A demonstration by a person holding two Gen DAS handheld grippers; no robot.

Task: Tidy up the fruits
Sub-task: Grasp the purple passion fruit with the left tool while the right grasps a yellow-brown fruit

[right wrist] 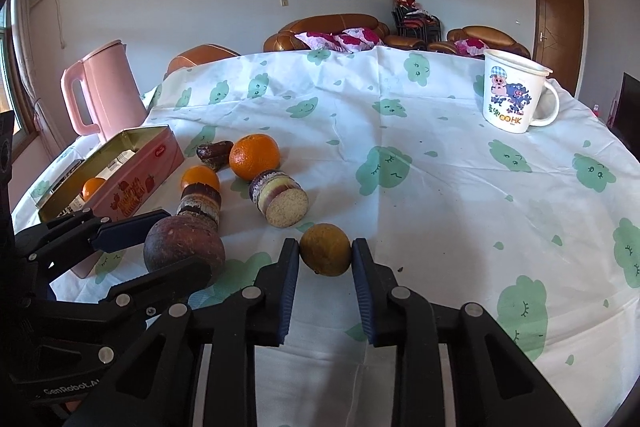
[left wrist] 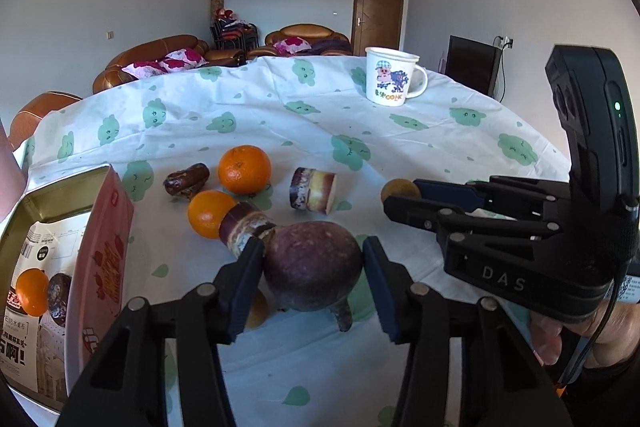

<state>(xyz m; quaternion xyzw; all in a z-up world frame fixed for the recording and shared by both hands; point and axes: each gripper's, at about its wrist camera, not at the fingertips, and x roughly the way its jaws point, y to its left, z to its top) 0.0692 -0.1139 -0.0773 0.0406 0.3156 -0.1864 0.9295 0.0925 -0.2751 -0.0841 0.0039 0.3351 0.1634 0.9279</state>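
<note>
My left gripper is shut on a round purple-brown passion fruit, which rests on the tablecloth. My right gripper is shut on a small yellow-brown round fruit that sits on the cloth; it also shows in the left wrist view. Beyond lie two oranges, a dark date and two sugarcane pieces. A pink tin box stands open at the left with an orange and a date inside.
A white cartoon mug stands at the far right of the table. A pink kettle stands behind the tin at the far left. The cloth with green prints covers the round table; sofas stand beyond its far edge.
</note>
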